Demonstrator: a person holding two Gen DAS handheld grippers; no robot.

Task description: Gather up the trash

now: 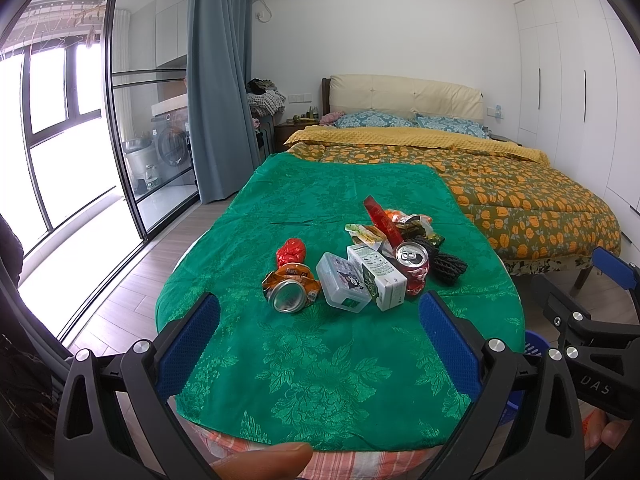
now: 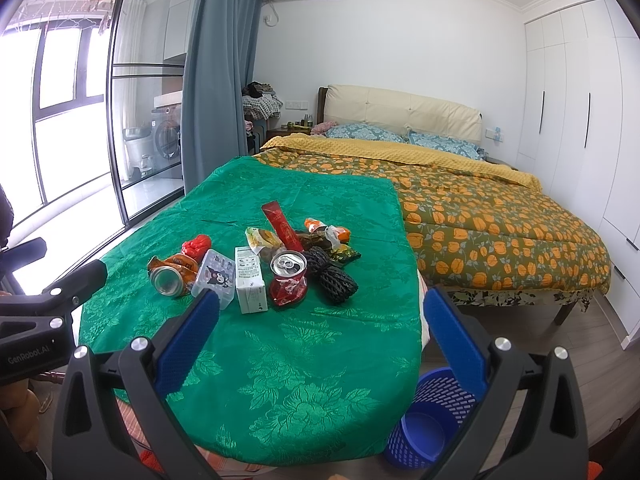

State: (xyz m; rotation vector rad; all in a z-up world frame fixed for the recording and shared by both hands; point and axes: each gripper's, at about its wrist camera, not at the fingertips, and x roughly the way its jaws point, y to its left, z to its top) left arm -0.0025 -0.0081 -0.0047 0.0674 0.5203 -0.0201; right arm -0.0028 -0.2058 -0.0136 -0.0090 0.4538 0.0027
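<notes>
Left gripper (image 1: 320, 344) spread wide, empty, frame bottom. Right gripper (image 2: 322, 340) likewise spread, empty. Trash pile (image 1: 360, 264) lies mid-frame on green tablecloth (image 1: 320, 380), beyond both fingertips, apart. Blue wastebasket (image 2: 424, 432) at lower right, beside table.

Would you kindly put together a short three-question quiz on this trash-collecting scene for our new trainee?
1. True or false: the left hand-held gripper is shut on the crushed orange can.
2. Multiple choice: where is the blue basket? A) on the bed B) on the floor by the table's near right corner C) on the green cloth
3. Fill in: the crushed red can lies between the white carton and the black ____ netting.

Key: 1 false, both hand-held grippers are open, the right one too. 2 B. 3 foam, judging by its look.
</notes>
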